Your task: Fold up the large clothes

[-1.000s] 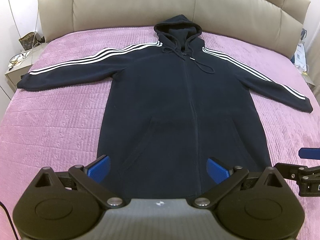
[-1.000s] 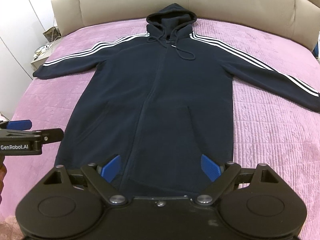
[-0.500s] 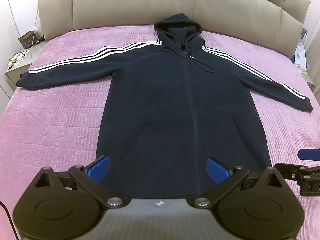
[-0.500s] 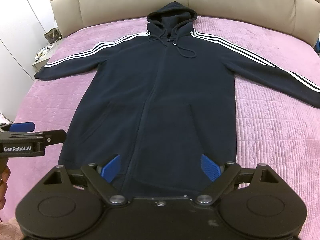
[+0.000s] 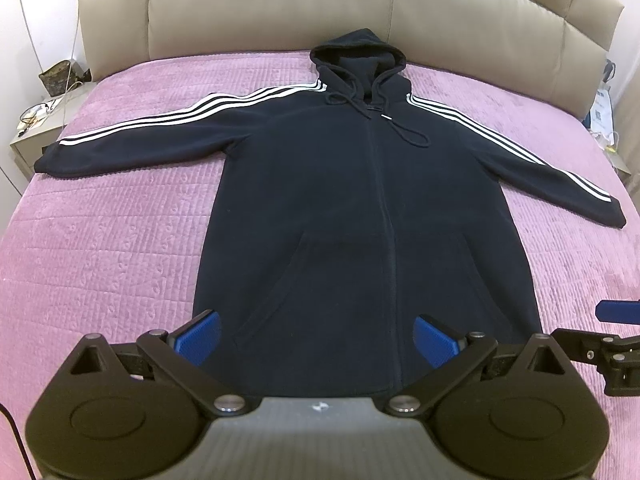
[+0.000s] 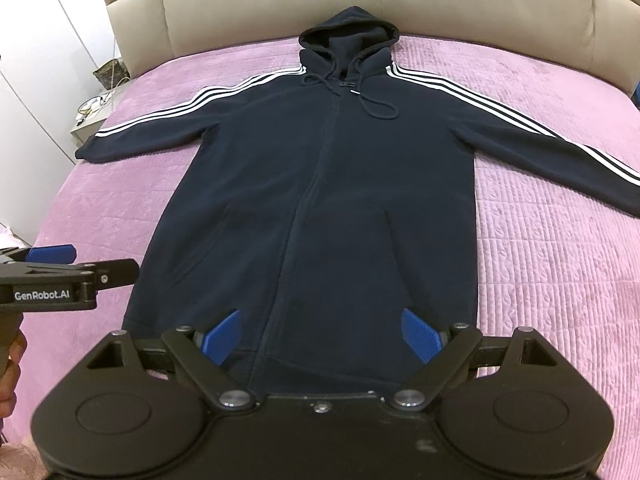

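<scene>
**Item: hooded jacket, laid flat**

Dark navy hoodie (image 5: 360,208), white-striped sleeves spread wide, front up, hood toward the beige headboard (image 5: 280,4); lies centred on the purple quilted bedspread (image 5: 104,248). Left gripper (image 5: 316,338) above the hem, jaws wide apart, holding nothing. Right gripper (image 6: 320,336) likewise spread and empty, above the hem. Nightstand (image 5: 36,136) beside the bed.

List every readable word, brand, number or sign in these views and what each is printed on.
"GenRobot.AI": white lettering on the side of the left gripper, seen in the right wrist view.
Bag or card by the headboard: it bears print, too small to read.
Hoodie: white sleeve stripes only, no readable text.
</scene>
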### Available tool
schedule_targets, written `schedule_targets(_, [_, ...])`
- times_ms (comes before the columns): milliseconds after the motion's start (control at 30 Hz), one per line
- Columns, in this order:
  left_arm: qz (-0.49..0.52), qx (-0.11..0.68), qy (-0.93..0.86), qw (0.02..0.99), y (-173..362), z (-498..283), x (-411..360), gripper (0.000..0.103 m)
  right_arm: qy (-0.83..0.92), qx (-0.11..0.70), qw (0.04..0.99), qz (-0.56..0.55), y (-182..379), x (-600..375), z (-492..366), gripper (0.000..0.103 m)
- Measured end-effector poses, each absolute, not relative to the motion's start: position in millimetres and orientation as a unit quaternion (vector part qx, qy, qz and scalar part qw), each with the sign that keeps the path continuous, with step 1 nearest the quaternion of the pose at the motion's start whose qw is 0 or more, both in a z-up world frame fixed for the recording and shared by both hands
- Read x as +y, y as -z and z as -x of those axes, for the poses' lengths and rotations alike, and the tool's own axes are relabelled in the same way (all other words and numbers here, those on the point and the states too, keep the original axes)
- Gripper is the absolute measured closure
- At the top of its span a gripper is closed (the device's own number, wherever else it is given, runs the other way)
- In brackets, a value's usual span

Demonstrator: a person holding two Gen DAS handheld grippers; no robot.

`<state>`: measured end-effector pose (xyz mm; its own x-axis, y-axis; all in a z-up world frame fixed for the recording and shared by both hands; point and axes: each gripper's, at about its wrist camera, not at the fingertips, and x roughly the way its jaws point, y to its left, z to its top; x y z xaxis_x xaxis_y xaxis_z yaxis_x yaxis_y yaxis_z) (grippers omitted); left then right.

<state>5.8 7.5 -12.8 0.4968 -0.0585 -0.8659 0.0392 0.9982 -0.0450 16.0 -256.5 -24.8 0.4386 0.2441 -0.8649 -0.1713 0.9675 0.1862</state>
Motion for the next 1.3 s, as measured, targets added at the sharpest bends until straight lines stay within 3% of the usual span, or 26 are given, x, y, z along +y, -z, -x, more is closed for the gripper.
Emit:
schedule_targets(867, [0.020,0.502,0.027,0.864,37,-23,27,0.000,-0.124,0.518,0.845,-0.048,39,-266,-30,0.001])
schedule_targets(1100, [0.064,0.511,0.009,0.857,103,-51,83,0.000,-0.064,0.470,0.880,-0.015,121,-297,-57,0.001])
schedule_targets(1300, [0.047,0.518,-0.019,0.854,178,-64,125,0.008,-0.059,0.465,0.883,0.026,197,-323,-66,0.001])
